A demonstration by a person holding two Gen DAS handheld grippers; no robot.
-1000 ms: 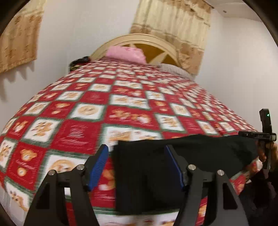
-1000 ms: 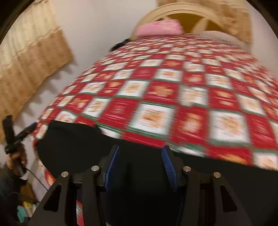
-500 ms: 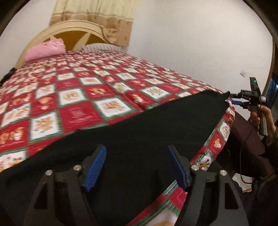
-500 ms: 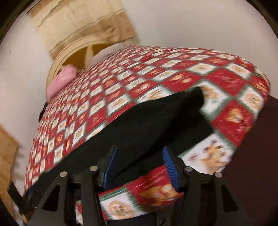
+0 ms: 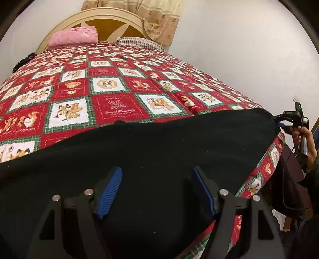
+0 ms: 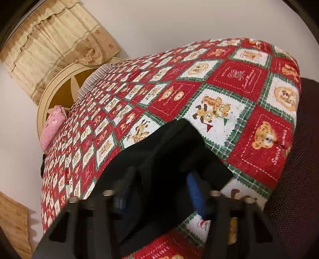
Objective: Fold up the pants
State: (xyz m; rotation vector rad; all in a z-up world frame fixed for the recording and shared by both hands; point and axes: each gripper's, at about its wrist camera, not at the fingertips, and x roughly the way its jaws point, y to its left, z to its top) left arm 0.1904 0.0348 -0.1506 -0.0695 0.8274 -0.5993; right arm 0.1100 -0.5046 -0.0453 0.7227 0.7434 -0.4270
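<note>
Where the bed meets the wall, a pink pillow [image 5: 73,38] and a striped pillow [image 5: 139,42] lie against the round headboard [image 5: 111,18], curtain [image 5: 157,18] hanging behind it. Red teddy-bear quilt [image 5: 119,107] covers the whole bed; nothing lies between the pillows and the pants. Dark chair or seat [image 6: 295,179] sits just beside the bed corner in the right wrist view.

Black pants [image 5: 159,151] lie flat along the near edge of the quilt, long axis running left to right across the left wrist view, one end reaching the right corner of the bed. In the right wrist view that end [image 6: 175,151] points up toward the headboard side, corner squared off.

Left gripper [image 5: 156,189] is spread wide over the pants, blue pads apart, not pinching. Right gripper [image 6: 159,191] sits at the pants end with cloth between its fingers, gap still visible, so grip can't be told. Right hand [image 5: 305,139] holds its handle off the bed corner.
</note>
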